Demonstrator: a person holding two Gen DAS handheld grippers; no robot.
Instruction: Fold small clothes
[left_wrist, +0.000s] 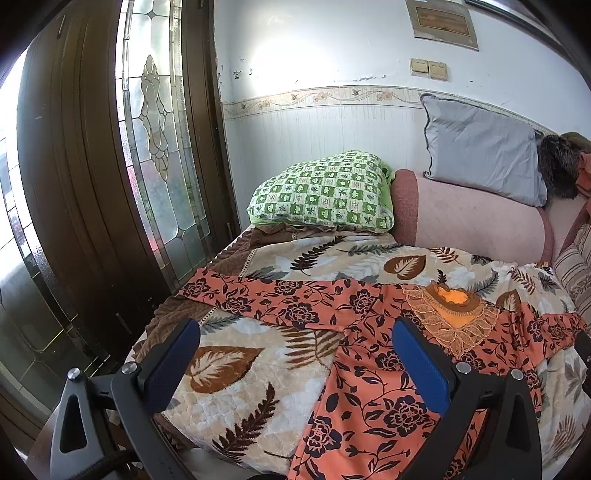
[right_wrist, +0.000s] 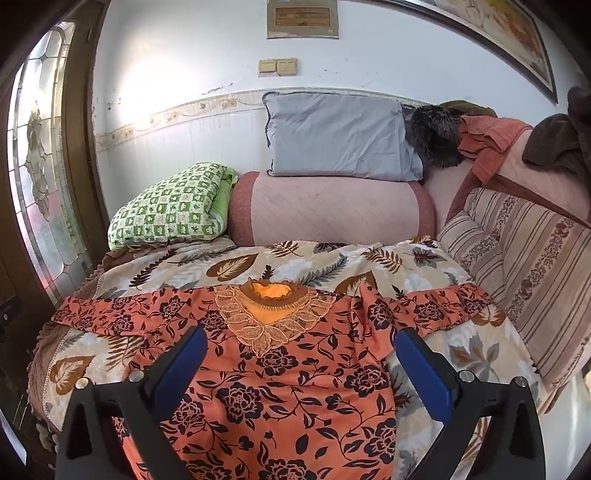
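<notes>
No readable writing; the orange blouse (right_wrist: 280, 387) lies flat on the blanket (right_wrist: 303, 262) (sleeves spread), both grippers' (left_wrist: 295, 365) (right_wrist: 301, 373) jaws apart above it.

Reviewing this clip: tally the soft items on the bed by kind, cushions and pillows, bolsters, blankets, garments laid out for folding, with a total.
Pillows and cushions: 3, green checked pillow, grey pillow, striped cushion
Bolsters: 1, pink bolster
Blankets: 1, leaf-print blanket
Garments laid out: 1, orange floral top
Total: 6
The heap of dark and rust cloth at the back right is not counted; its pieces cannot be told apart.
</notes>
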